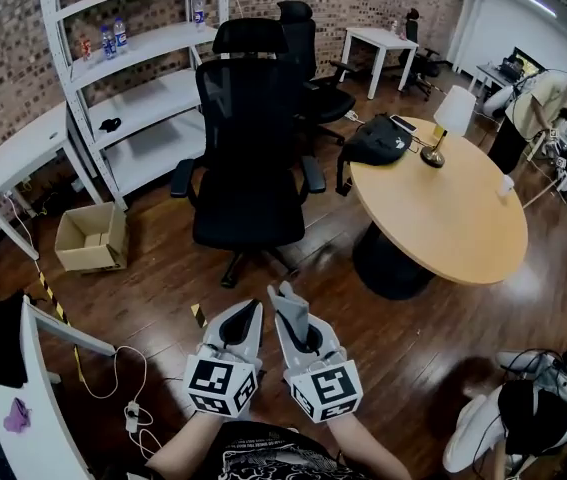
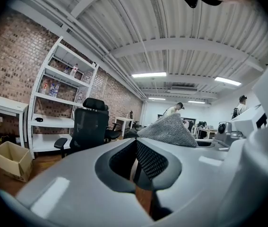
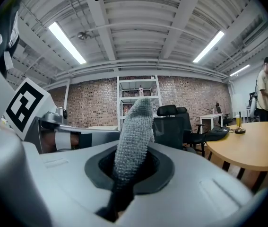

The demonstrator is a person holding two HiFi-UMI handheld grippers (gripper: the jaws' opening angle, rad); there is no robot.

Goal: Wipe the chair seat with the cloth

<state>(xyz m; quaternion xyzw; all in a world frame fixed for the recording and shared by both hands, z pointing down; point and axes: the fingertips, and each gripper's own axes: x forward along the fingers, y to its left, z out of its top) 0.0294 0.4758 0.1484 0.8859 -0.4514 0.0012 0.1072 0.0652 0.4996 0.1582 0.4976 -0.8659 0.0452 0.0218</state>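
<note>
The person stands on the near side of the black office chair [image 1: 248, 118], well back from it, with both claws held low and side by side, nearly touching, noses towards the chair. The right claw [image 1: 293, 313] is clamped on the cloth [image 3: 134, 136]. It is a grey, nubbly piece, pinched near its lower end, and the rest stands up out of the jaws in a rounded, folded tongue that leans a little towards the left claw. The left claw [image 1: 251, 313] has its jaws pressed together with nothing between the ribbed pads. From its own camera the cloth shows only as a grey flap off to one side.

The chair faces the person, its mesh back and headrest upright and its arms out to each side. The seat [image 1: 248, 226] is bare, and the cloth is well apart from it, over the dark wood floor [image 1: 163, 298] in front of the chair's wheeled base.

To the chair's right stands a round wooden desk [image 1: 463, 238] carrying a black bag [image 1: 378, 140] and a small lamp [image 1: 450, 118]. White shelving [image 1: 143, 78] stands behind the chair to its left. An open cardboard box [image 1: 91, 236] lies on the floor to the chair's left. A second chair [image 1: 308, 63] sits just behind it.
</note>
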